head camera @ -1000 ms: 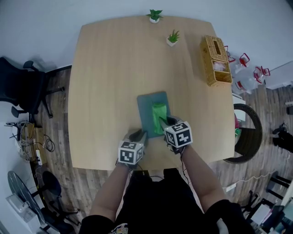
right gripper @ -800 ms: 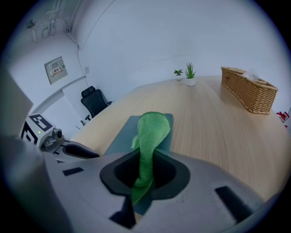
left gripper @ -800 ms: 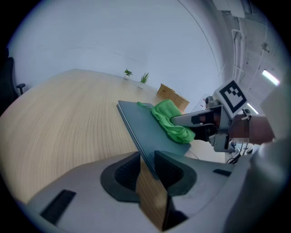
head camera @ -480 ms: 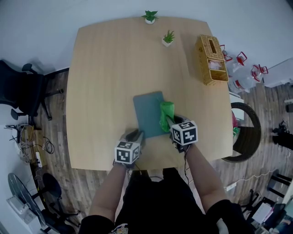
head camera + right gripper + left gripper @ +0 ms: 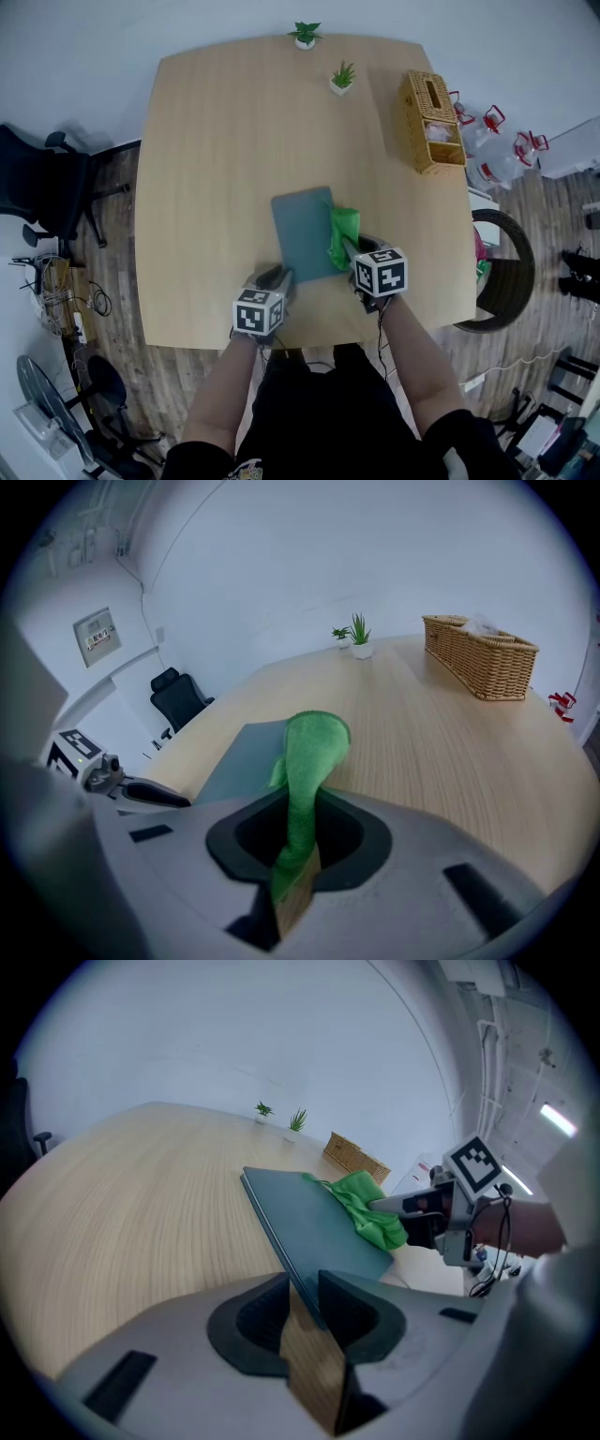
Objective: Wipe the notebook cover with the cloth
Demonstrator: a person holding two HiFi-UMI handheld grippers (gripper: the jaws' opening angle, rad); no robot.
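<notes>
A dark teal notebook (image 5: 302,234) lies on the wooden table (image 5: 216,150) near its front edge. My left gripper (image 5: 280,279) is shut on the notebook's near left corner; in the left gripper view the cover's edge (image 5: 281,1232) runs between the jaws of my left gripper (image 5: 302,1299). My right gripper (image 5: 348,251) is shut on a green cloth (image 5: 341,232), which rests along the notebook's right edge. In the right gripper view the cloth (image 5: 309,747) rises from the jaws of my right gripper (image 5: 298,855) and folds over, with the notebook (image 5: 239,757) to its left.
A wicker basket (image 5: 433,122) stands at the table's right side. Two small potted plants (image 5: 305,35) (image 5: 342,78) sit at the far edge. A black office chair (image 5: 42,183) stands on the floor to the left.
The right gripper has dragged the green cloth from the middle of the notebook cover to its right edge. The left gripper has kept its hold on the corner.
</notes>
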